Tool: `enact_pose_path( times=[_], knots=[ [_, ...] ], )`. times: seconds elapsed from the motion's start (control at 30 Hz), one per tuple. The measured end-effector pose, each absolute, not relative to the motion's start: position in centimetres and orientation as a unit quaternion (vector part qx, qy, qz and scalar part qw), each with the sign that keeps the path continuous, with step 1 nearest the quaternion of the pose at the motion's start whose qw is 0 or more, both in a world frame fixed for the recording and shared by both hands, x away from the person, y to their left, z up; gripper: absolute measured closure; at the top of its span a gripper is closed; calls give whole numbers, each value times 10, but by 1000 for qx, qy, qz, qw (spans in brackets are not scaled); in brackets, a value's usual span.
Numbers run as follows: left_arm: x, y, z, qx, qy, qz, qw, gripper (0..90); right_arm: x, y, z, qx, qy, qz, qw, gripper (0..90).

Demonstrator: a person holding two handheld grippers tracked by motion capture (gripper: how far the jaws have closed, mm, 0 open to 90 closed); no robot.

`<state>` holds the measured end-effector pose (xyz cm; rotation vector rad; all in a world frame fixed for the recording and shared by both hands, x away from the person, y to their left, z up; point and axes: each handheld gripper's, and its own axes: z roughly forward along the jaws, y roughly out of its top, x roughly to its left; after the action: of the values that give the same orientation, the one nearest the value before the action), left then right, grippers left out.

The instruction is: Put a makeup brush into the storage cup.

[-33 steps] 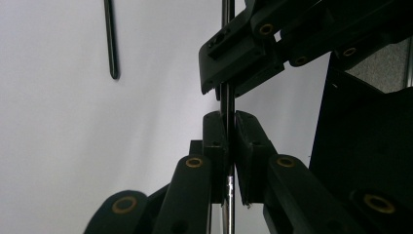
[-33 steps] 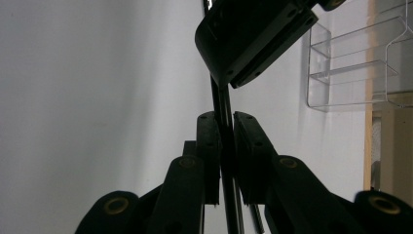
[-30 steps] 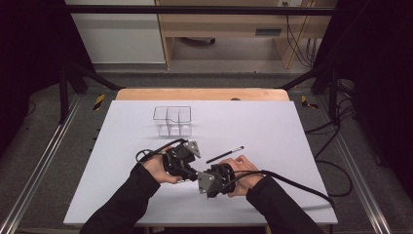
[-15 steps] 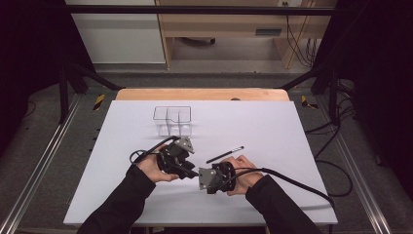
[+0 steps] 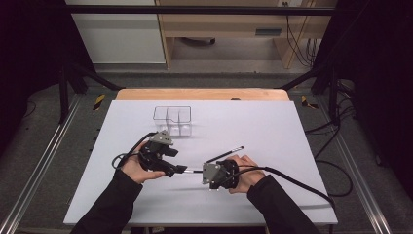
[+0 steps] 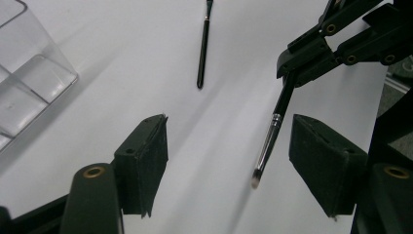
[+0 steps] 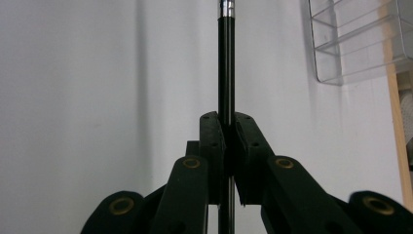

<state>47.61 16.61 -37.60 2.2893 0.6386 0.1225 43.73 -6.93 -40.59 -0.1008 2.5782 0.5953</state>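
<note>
A thin black makeup brush [image 6: 272,130] with a silver collar and small pale tip hangs tilted at centre right of the left gripper view, tip lowest, off the white table [image 6: 97,29].

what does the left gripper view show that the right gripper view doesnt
Left gripper view alone: the left tool's open jaws, which have just been opening, with the brush tip between them untouched; a second brush lying on the white table; the right tool seen from outside.

Right gripper view alone: the right tool's jaws seen from behind, shut on the brush handle, and a wooden strip at the table's edge.

Both: the held brush, the clear plastic box and the white table.
</note>
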Motion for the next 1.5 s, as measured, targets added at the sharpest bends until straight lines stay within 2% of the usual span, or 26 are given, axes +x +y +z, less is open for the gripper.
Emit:
enact_pose_path(
  times=[0.4,1.03,1.3,1.5],
  knots=[
    [463,185,-386,861,280,84,417,176,439,-88,-409,41,937,257,233,838],
    [448,185,-407,821,312,96,468,164,438,-106,-423,158,899,348,215,838],
    [445,182,-409,807,322,105,484,158,438,-114,-428,210,873,395,194,837],
    [443,178,-412,794,331,106,499,160,438,-118,-428,233,861,408,197,838]
  ],
)
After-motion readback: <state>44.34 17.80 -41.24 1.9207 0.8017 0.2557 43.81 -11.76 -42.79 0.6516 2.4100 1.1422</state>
